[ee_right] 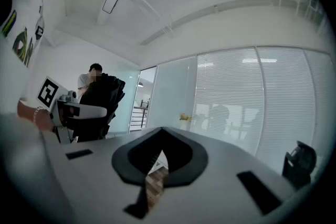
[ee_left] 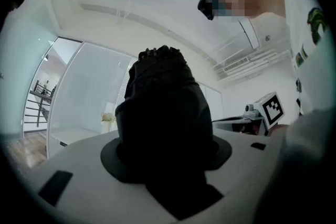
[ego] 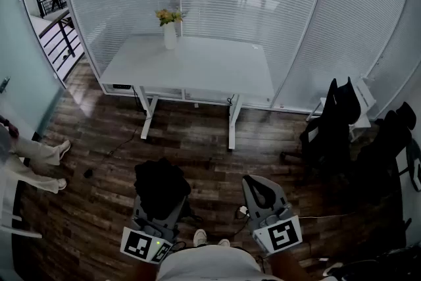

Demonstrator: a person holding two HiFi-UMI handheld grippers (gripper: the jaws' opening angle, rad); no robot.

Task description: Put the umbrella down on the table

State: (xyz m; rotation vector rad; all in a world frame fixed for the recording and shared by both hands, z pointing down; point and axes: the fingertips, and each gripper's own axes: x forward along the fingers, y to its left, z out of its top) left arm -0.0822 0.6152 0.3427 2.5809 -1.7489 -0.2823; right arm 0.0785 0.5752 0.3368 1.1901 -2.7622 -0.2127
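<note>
Left gripper [ee_left: 166, 157] pinches the black umbrella [ego: 162, 186] — ready, seemingly, for the table [ego: 197, 66] well ahead — right gripper [ee_right: 160, 157] spare, jaws together, empty.

The white table [ego: 197, 69] stands on the dark wooden floor [ego: 99, 207] and bears a white vase of flowers [ego: 170, 35] near its far edge, with what looks like a cable [ego: 123, 140] trailing on the planks below.
</note>
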